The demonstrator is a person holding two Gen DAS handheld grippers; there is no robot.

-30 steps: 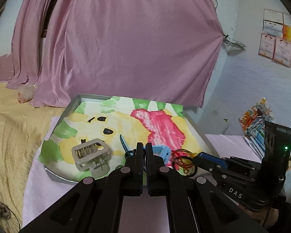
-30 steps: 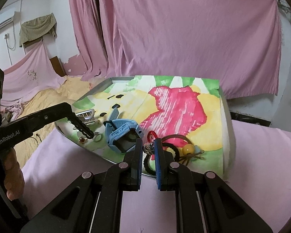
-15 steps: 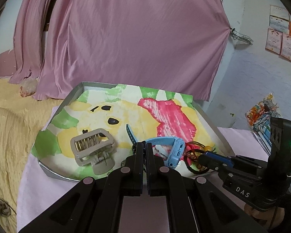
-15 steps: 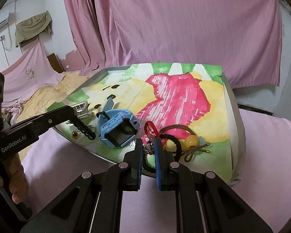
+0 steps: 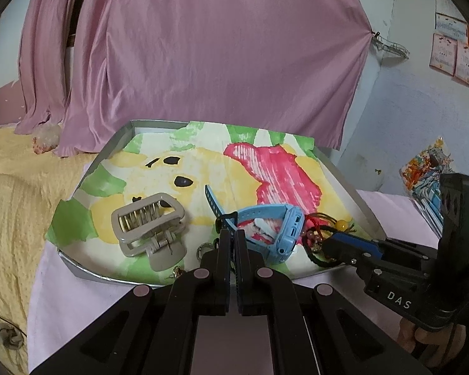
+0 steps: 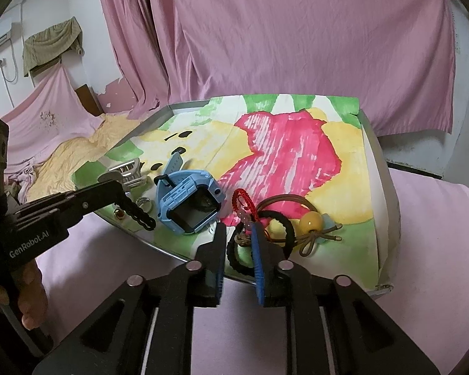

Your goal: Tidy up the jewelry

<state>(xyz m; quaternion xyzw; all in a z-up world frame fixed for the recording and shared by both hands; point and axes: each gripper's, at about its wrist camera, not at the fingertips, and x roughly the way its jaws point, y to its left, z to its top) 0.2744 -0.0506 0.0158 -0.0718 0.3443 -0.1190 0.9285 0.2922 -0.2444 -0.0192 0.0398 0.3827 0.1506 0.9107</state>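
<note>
A metal tray (image 5: 78,265) lined with a painted sheet holds the jewelry. Near its front lie a beige hair claw (image 5: 150,228), a blue smartwatch (image 6: 190,206), a small ring (image 6: 143,201), a red-cord beaded bracelet (image 6: 240,200), a black hair tie (image 6: 284,231) and a brown tie with a yellow bead (image 6: 309,223). My left gripper (image 5: 232,234) is shut and empty, its tips at the front rim just left of the watch. My right gripper (image 6: 239,234) is slightly open, and the bracelet's knotted end lies between its fingers.
The tray sits on a pink cloth. A yellow blanket (image 5: 12,206) lies to its left and pink curtains (image 5: 203,62) hang behind it. Colourful packets (image 5: 428,168) lie at the right by the wall. A hand holds each gripper's handle.
My right gripper's fingers have parted a little around the bracelet's knot. The left gripper has drawn back from the watch and stayed shut.
</note>
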